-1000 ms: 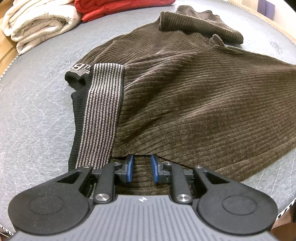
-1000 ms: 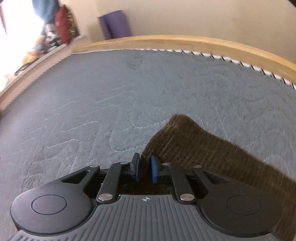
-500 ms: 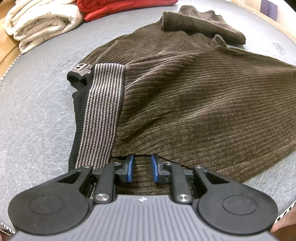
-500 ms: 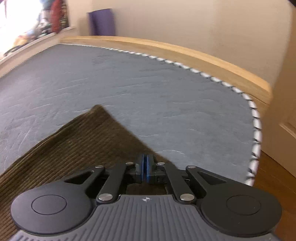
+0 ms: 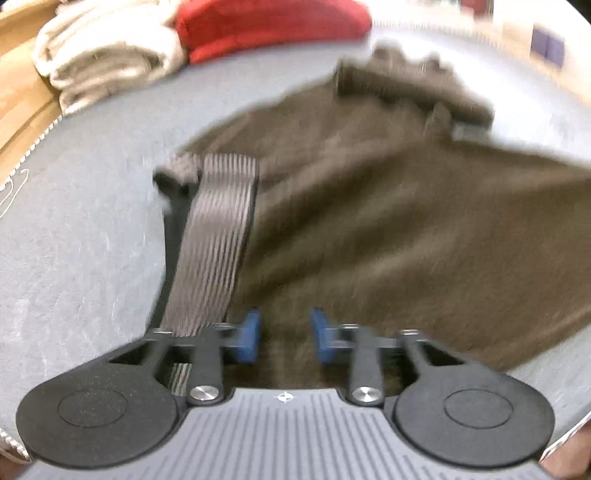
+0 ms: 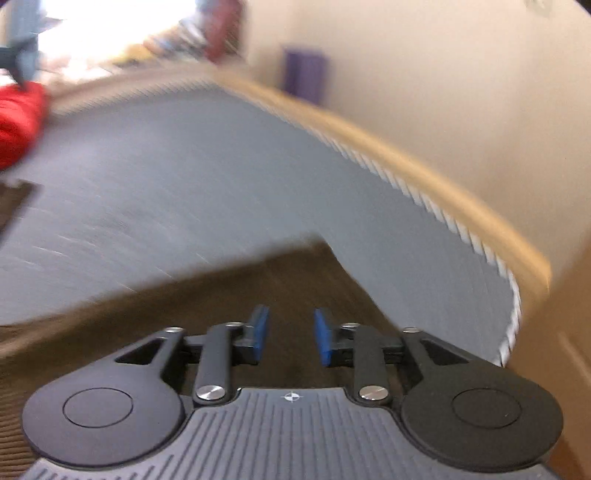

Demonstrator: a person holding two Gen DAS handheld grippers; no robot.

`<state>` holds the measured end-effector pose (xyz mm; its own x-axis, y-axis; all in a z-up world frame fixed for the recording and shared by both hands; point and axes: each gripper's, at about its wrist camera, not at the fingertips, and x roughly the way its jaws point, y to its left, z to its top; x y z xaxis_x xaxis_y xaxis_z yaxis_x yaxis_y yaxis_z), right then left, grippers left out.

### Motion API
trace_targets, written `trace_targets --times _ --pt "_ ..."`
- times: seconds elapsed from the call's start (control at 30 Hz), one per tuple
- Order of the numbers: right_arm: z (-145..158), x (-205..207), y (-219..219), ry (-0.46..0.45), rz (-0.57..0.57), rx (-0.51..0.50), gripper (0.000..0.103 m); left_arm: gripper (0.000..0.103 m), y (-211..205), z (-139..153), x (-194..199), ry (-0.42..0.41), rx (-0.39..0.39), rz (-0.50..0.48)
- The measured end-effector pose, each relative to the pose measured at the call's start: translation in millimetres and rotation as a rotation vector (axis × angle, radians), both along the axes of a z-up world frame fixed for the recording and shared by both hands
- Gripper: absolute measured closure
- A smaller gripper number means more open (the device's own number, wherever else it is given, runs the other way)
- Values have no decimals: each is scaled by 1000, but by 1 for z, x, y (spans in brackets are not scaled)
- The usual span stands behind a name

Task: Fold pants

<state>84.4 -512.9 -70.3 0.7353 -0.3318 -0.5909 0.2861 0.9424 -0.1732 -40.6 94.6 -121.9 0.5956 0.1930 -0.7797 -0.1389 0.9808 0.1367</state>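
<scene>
Brown corduroy pants (image 5: 388,229): lay spread across the grey quilted mattress (image 5: 74,258), one leg end folded over at the far side; a striped grey waistband (image 5: 218,236) with a black edge ran along their left side in the left wrist view. That view was blurred.

Left claw (image 5: 284,334): jaws were opening, blue pads (image 5: 248,336) apart, poised over the near edge of the pants. Fabric showed in the gap between the pads, which did not press on it.

Right claw (image 6: 290,336): jaws were opening, blue pads (image 6: 258,334) apart, above a corner of the pants (image 6: 240,302) near the mattress's (image 6: 221,177) corded edge. Cloth was visible between the pads, not pinched.

Other items: a folded cream blanket (image 5: 107,62) and a red garment (image 5: 269,26) sat at the far end of the mattress, well apart from the pants. A wooden bed frame (image 6: 424,177) bordered the mattress; a purple object (image 6: 304,75) stood against the beige wall (image 6: 461,92).
</scene>
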Motion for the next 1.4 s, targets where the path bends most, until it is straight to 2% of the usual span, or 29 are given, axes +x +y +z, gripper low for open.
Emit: trace_targets --times 0.03,0.1,0.13,0.2,0.23,0.3,0.33,0.37,0.43,0.47,0.6,0.7,0.73,0.77,0.83,0.93,1.03,1.1,1.2,1.23,1.27,1.33,1.4 --pt "7 -5 14 -37 39 -15 61 25 -1 7 -3 -49 -9 -9" --pt "18 -13 36 -91 104 -25 61 24 -2 14 -6 -86 -43 -36" --pt "23 -15 47 -111 132 -25 61 24 -2 11 -5 -58 -73 -52" --pt "31 -18 66 -139 169 -21 61 33 -3 -10 2 100 -86 -67" --pt "36 -18 74 -150 179 -10 61 34 -2 -22 1 165 -87 -70" --pt "46 -21 89 -177 188 34 61 48 1 -16 1 142 -124 -51" --pt "50 -21 94 -189 187 59 61 69 0 -9 0 121 -139 -63" --pt "56 -22 104 -199 186 89 61 73 -4 -1 0 92 -113 -75" --pt "66 -20 121 -208 199 159 59 73 -15 19 -4 14 -36 -105" --pt "69 -19 131 -210 218 194 58 73 -18 29 -5 -25 -29 -116" --pt "77 -13 173 -221 303 260 55 72 -32 69 -8 -168 -66 -130" --pt "81 -7 202 -211 362 286 55 63 -44 90 -10 -264 -47 -95" --pt "82 -5 211 -210 377 297 55 54 -47 96 -7 -290 -32 -72" --pt "82 -2 219 -205 387 307 55 50 -50 104 -3 -321 -17 -44" --pt "83 6 232 -196 397 324 55 46 -54 116 2 -375 12 4" --pt "87 17 245 -191 409 365 55 45 -67 138 18 -420 32 10" --pt "90 28 256 -200 424 394 55 45 -78 158 49 -411 33 8" --pt "93 36 264 -200 435 388 55 45 -79 169 76 -368 -31 11" --pt "96 45 272 -213 441 368 55 45 -71 178 124 -305 -243 8" --pt "96 48 274 -214 438 355 55 52 -69 179 142 -286 -314 2" --pt "97 51 275 -220 434 339 55 68 -69 179 158 -273 -346 1" --pt "96 60 274 -230 413 299 55 89 -77 178 186 -285 -332 -29" --pt "94 72 267 -234 371 303 55 93 -87 167 203 -314 -303 -83"
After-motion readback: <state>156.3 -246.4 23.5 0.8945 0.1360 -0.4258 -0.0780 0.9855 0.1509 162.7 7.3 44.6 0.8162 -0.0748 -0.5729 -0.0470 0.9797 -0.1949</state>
